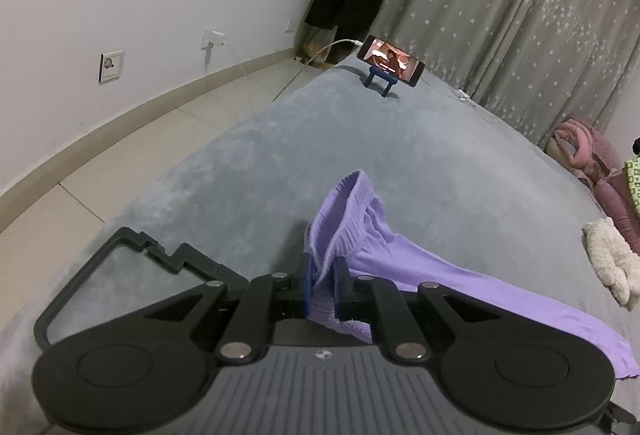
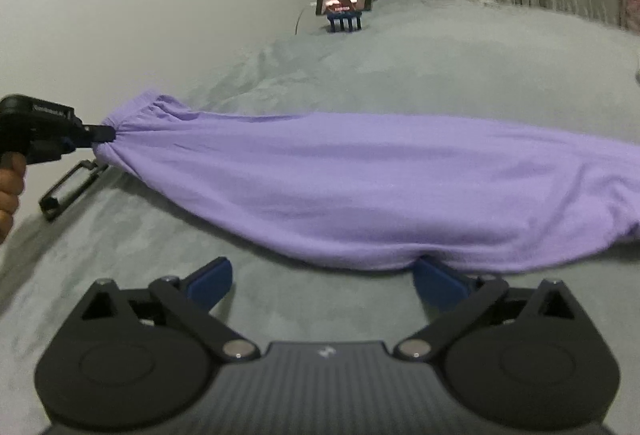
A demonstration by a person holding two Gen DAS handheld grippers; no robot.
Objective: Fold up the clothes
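Observation:
A purple garment (image 2: 320, 187) lies stretched across the grey bed cover (image 2: 440, 67). My left gripper (image 1: 324, 281) is shut on its gathered elastic waistband (image 1: 340, 219), which bunches up between the blue pads. In the right wrist view the same left gripper (image 2: 105, 134) pinches the garment's left end, with a hand behind it at the frame's left edge. My right gripper (image 2: 322, 277) stands open just in front of the garment's near edge. Nothing is between its fingers; the right blue pad (image 2: 436, 281) sits under the cloth's hem.
A phone (image 1: 391, 61) on a blue stand plays video at the bed's far end, a white cable running to a wall charger (image 1: 212, 39). Pink bedding (image 1: 588, 155) and a white plush item (image 1: 612, 259) lie at the right. Tiled floor (image 1: 140, 139) borders the bed at left.

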